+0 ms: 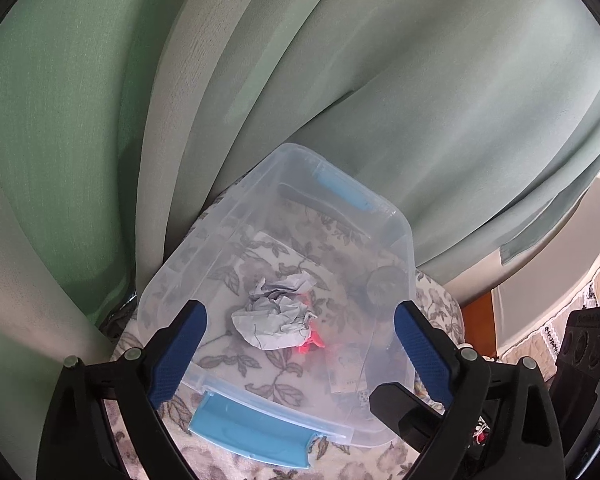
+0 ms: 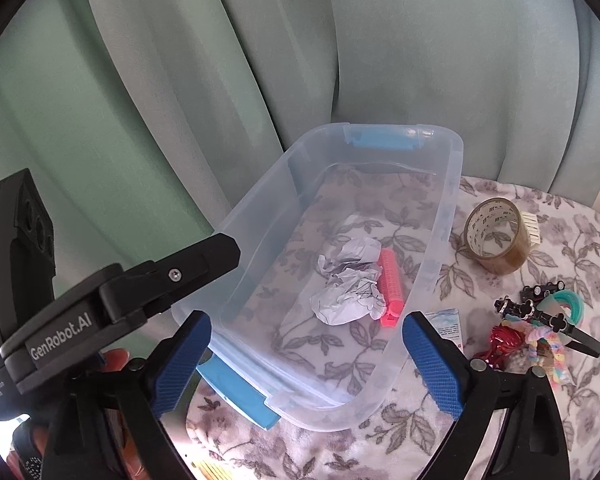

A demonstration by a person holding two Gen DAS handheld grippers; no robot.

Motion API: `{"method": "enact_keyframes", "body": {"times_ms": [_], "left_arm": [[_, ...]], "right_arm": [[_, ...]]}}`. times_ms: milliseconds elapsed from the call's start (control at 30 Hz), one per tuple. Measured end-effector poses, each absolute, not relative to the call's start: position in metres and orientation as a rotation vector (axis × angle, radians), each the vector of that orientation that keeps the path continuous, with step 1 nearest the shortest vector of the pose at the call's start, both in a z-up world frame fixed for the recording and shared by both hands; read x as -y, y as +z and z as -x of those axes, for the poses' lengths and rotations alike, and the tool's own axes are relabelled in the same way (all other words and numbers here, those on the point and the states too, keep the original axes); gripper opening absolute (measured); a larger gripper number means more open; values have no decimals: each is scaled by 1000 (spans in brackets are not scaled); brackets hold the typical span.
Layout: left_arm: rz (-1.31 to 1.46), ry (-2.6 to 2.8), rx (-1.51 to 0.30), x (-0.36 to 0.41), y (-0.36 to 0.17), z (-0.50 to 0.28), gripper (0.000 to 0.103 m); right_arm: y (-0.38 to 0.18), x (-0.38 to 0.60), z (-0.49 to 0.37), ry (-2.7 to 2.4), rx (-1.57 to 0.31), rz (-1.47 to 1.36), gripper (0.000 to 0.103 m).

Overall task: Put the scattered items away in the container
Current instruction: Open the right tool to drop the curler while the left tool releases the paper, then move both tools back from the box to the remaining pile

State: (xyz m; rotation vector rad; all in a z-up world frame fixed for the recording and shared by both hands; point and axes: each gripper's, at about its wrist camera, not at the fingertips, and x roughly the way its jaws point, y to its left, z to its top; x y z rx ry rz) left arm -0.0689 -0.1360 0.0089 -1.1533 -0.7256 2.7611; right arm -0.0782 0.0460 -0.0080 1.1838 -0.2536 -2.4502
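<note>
- Sitting mid-frame in both views, the clear container [image 2: 440, 216] rests on the floral-covered surface [image 2: 540, 420], with crumpled paper [image 2: 348, 284] and a pink hair roller [image 2: 390, 288] touching inside it.
- Left tongs [image 1: 300, 344] gape wide, holding nothing.
- Right tongs [image 2: 308, 360] likewise spread, empty.
- Tape roll [image 2: 498, 236], black hair clip [image 2: 540, 312] and pastel bracelet [image 2: 548, 348] lie right of the container.

Two close wrist views, angled down, sharing the clear container [image 1: 284, 432] [image 2: 448, 216].
</note>
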Motion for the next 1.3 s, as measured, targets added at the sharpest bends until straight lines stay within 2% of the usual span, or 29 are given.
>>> {"method": "enact_keyframes", "body": {"times_ms": [400,733,1300], "left_arm": [[835,2889,605,120,49,48,96],[829,2915,469,87,57,43,96],[960,2770,294,8,41,47,96]], "right_arm": [[13,-78,57,-2608,257,-970,103],[25,-121,38,-2676,375,-838,103],[5,-242,10,-2885,639,-908,103]]}}
